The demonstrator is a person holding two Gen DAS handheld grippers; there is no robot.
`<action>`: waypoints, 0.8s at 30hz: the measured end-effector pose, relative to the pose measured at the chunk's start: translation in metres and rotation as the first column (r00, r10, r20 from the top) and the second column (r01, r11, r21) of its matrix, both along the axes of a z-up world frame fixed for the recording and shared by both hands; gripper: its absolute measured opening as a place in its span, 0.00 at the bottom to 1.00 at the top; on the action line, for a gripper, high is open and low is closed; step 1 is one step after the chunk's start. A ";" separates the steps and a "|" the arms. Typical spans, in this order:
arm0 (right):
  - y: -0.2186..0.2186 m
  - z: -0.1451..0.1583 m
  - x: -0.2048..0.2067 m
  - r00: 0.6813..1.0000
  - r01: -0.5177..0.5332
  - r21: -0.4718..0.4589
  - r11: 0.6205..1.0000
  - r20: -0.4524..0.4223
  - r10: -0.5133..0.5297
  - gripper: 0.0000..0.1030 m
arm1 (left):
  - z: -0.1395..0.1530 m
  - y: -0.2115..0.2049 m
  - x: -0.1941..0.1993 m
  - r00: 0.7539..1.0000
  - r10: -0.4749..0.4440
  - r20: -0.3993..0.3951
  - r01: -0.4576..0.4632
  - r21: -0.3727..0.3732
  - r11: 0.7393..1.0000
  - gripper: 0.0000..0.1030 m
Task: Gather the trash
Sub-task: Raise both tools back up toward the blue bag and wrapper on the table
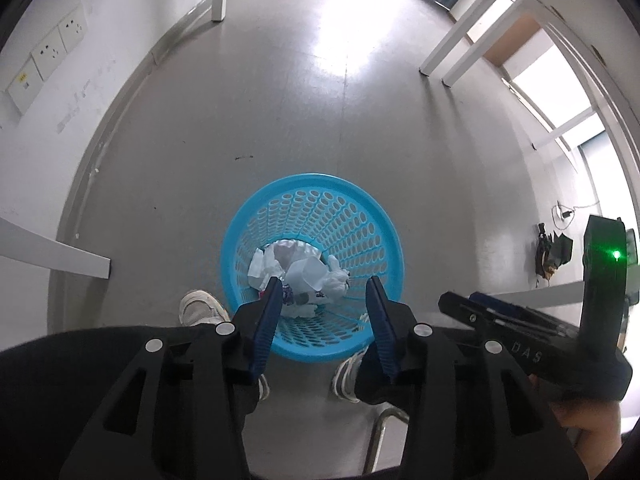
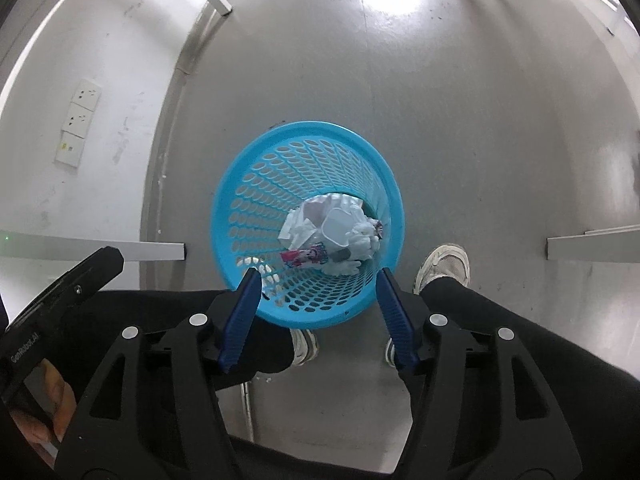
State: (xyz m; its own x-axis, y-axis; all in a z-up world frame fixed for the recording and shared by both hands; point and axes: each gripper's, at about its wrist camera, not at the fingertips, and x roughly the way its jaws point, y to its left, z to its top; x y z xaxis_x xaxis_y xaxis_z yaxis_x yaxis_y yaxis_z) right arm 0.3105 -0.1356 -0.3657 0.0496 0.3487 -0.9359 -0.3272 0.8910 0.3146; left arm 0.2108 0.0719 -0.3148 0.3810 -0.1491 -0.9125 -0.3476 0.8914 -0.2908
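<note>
Below: one round perforated blue plastic basket of crumpled white paper; left gripper, right gripper agape, empty.

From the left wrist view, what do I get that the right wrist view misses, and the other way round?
Only the left wrist: a dark cluttered heap by the far wall and the right tool's body with its green light.
Only the right wrist: the pink printed wrapper in plain sight.
Both: the blue basket holding crumpled white paper, wall sockets, the person's shoes, and each view's own tool open and empty: left tool, right tool.
</note>
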 end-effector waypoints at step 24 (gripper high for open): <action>-0.072 0.156 -0.147 0.944 -0.142 0.143 0.979 0.317 0.091 0.71 | 0.134 -0.027 -0.145 0.953 -0.114 0.282 0.083 0.119 0.989 0.75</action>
